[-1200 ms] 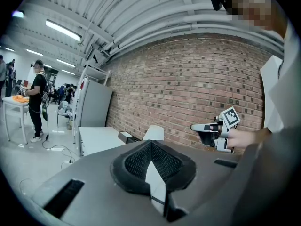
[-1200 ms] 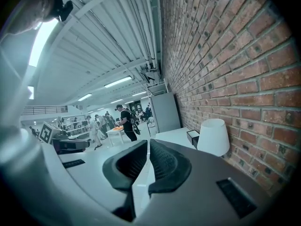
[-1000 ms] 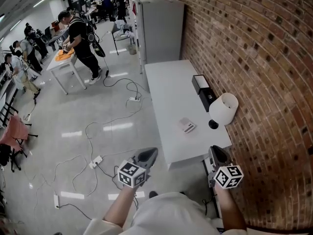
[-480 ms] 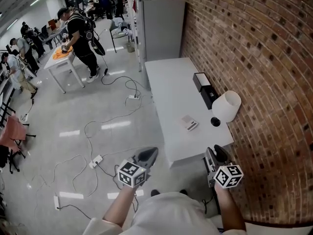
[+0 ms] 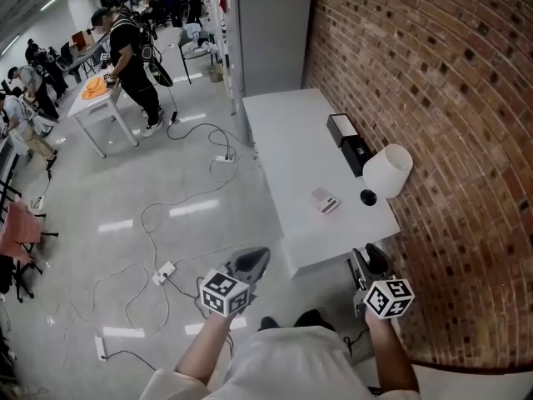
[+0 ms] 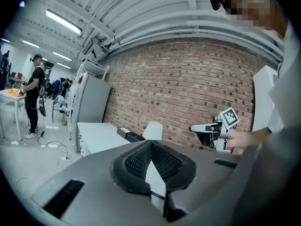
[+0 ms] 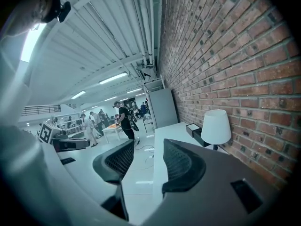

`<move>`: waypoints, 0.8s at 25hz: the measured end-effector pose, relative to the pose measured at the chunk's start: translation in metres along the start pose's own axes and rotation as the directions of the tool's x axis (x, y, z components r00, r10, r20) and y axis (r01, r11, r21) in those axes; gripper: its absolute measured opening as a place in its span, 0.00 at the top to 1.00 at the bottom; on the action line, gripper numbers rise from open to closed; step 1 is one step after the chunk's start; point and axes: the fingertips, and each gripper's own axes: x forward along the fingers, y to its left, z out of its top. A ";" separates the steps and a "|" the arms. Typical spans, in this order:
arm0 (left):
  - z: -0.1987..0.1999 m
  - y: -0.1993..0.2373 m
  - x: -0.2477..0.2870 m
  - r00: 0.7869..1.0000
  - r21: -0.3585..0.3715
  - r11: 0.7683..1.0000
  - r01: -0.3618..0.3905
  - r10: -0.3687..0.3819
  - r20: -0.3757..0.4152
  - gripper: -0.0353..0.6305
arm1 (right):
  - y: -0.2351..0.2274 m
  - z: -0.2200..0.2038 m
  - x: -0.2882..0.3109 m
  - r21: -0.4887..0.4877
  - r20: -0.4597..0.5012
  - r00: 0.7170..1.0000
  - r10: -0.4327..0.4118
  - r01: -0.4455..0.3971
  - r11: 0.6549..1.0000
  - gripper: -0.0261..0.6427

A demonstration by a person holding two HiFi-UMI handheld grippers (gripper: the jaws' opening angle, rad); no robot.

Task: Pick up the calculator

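The right gripper [image 5: 367, 257] hangs just short of the long white table [image 5: 291, 132], its black ribbed jaws opening with nothing between them. The small pale rectangular calculator [image 5: 324, 199] lies flat on the table, ahead and slightly left of it, well apart. The left gripper [image 5: 254, 259] beside it has its jaws pressed together, empty.
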 end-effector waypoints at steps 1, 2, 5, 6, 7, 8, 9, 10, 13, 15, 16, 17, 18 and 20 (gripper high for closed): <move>-0.001 0.001 0.000 1.000 -0.002 1.000 0.002 -0.002 0.000 0.93 | 0.000 -0.001 0.000 0.000 -0.003 1.000 -0.003 0.003 1.000 0.65; -0.001 0.002 0.001 1.000 -0.005 1.000 0.003 -0.003 -0.001 0.93 | -0.001 -0.002 0.001 0.000 -0.007 1.000 -0.007 0.007 1.000 0.64; -0.004 0.007 0.005 1.000 -0.019 1.000 0.001 -0.001 -0.010 0.93 | -0.005 -0.002 0.005 0.004 -0.016 1.000 -0.013 0.013 1.000 0.64; -0.005 0.009 0.007 1.000 -0.024 1.000 0.000 0.000 -0.013 0.93 | -0.007 -0.003 0.007 0.006 -0.019 1.000 -0.014 0.014 1.000 0.64; -0.006 0.010 0.010 1.000 -0.029 1.000 -0.001 0.000 -0.017 0.93 | -0.009 -0.004 0.010 0.007 -0.024 1.000 -0.015 0.015 1.000 0.64; -0.007 0.012 0.014 1.000 -0.032 0.999 -0.001 0.001 -0.021 0.93 | -0.012 -0.005 0.014 0.009 -0.029 0.999 -0.014 0.015 1.000 0.63; -0.008 0.013 0.018 1.000 -0.033 0.999 -0.002 0.001 -0.026 0.93 | -0.015 -0.007 0.018 0.012 -0.034 0.999 -0.013 0.013 1.000 0.63; -0.009 0.015 0.023 1.000 -0.033 0.999 -0.003 0.002 -0.031 0.93 | -0.019 -0.008 0.023 0.014 -0.040 0.999 -0.010 0.011 1.000 0.63; -0.010 0.024 0.039 0.999 -0.033 0.999 -0.012 0.011 -0.048 0.93 | -0.031 -0.012 0.041 0.022 -0.056 0.998 0.001 0.001 1.000 0.63; -0.009 0.030 0.049 0.998 -0.034 0.999 -0.020 0.018 -0.060 0.93 | -0.038 -0.012 0.052 0.026 -0.064 0.998 0.007 -0.005 1.000 0.62; -0.007 0.033 0.055 0.998 -0.035 0.999 -0.022 0.020 -0.063 0.93 | -0.042 -0.011 0.059 0.028 -0.068 0.998 0.010 -0.008 1.000 0.62; -0.005 0.036 0.061 0.998 -0.034 0.999 -0.024 0.022 -0.066 0.93 | -0.047 -0.010 0.065 0.032 -0.071 0.997 0.012 -0.010 0.999 0.62; -0.003 0.039 0.069 0.997 -0.033 0.999 -0.025 0.023 -0.068 0.93 | -0.053 -0.009 0.072 0.035 -0.075 0.997 0.015 -0.012 0.999 0.62; 0.000 0.046 0.088 0.997 -0.028 0.999 -0.029 0.026 -0.073 0.93 | -0.068 -0.010 0.087 0.041 -0.086 0.996 0.019 -0.016 0.999 0.62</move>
